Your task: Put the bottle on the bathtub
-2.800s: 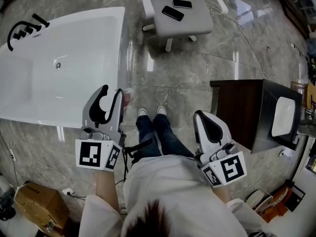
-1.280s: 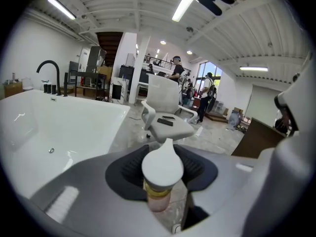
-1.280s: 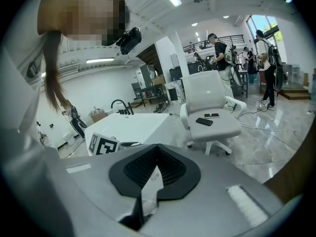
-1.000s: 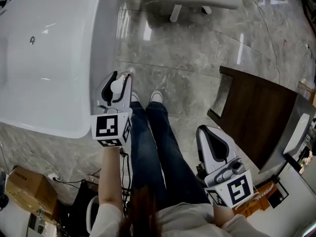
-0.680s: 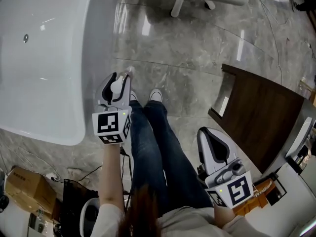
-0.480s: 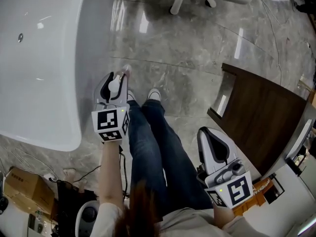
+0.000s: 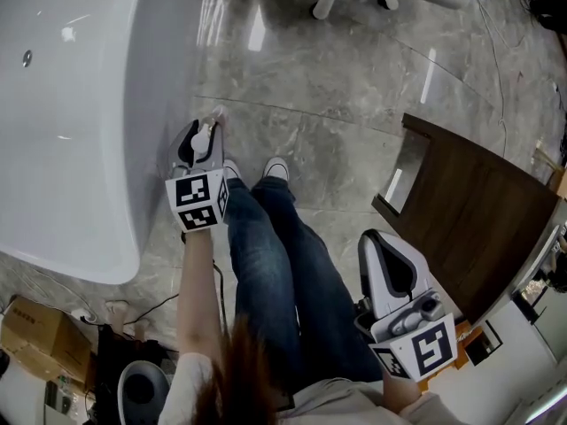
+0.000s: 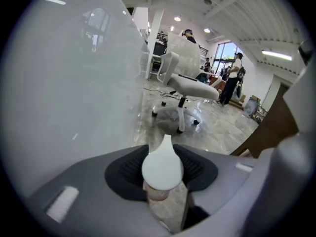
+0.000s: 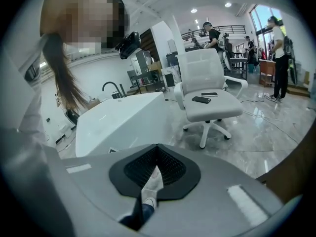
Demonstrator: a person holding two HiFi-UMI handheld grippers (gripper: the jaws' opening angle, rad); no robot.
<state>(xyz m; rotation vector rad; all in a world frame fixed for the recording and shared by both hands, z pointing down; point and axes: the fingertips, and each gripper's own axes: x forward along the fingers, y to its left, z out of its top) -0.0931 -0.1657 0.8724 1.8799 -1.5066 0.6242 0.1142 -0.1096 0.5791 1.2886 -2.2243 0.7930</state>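
My left gripper (image 7: 203,133) is shut on a small clear bottle (image 7: 214,116) with a white cap, held low beside the outer wall of the white bathtub (image 7: 71,104). In the left gripper view the bottle's cap (image 8: 162,168) fills the space between the dark pads (image 8: 198,168), and the bathtub wall (image 8: 64,83) rises close on the left. My right gripper (image 7: 387,270) hangs at my right side, shut with nothing held. In the right gripper view its jaws meet (image 9: 157,157), and the bathtub (image 9: 118,117) shows beyond them.
The person's legs and white shoes (image 7: 277,168) stand between the grippers. A dark wooden cabinet (image 7: 478,211) is at the right. A white office chair (image 9: 207,100) carrying two phones (image 9: 202,99) stands beyond the tub. A cardboard box (image 7: 35,343) and cables lie at lower left.
The left gripper, open beside the bottle 2.8 s ago, has shut on it and drifted forward along the tub's side. The right gripper has stayed put.
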